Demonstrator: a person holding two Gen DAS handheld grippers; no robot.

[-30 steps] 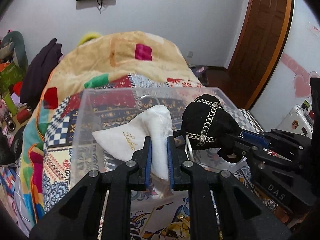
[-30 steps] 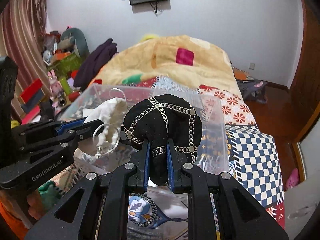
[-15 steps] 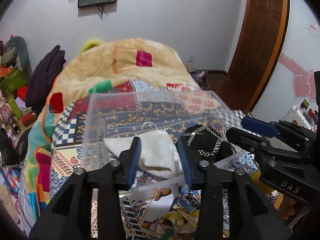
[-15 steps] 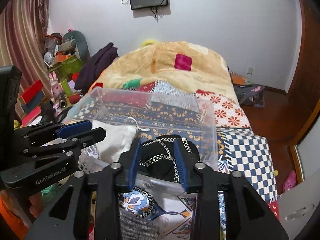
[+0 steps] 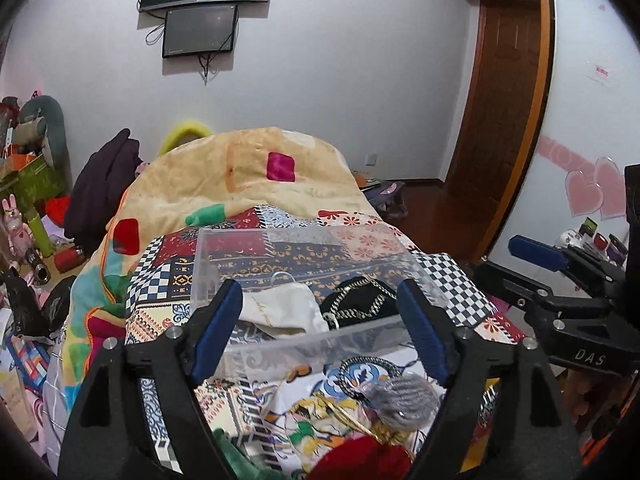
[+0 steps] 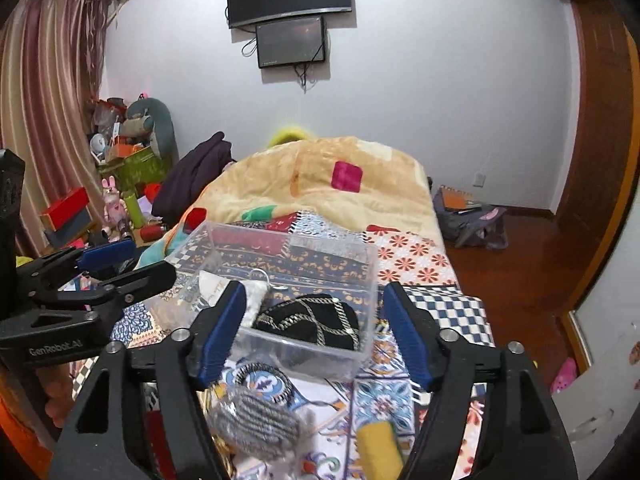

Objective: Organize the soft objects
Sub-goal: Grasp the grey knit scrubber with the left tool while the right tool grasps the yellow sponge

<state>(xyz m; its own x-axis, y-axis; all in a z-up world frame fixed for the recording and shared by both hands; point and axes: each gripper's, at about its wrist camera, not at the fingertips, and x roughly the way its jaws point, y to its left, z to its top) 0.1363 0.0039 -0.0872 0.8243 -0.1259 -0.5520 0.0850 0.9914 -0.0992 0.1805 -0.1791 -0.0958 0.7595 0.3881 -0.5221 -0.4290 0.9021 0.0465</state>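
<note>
grey knitted pouch point(image 6: 256, 424) lies on the bed just below both spread, empty hand-held grippers, left point(image 5: 320, 332) and right point(image 6: 314, 330); likely light and limp, best pinched at its bunched middle.

On the side of the right gripper point(image 5: 560, 276) you can read "DAS" in pale letters. On the side of the left gripper point(image 6: 120, 266) you can read "GenRobot.AI". The white pouch point(image 5: 286, 312) carries gold script, too small to make out.
</note>
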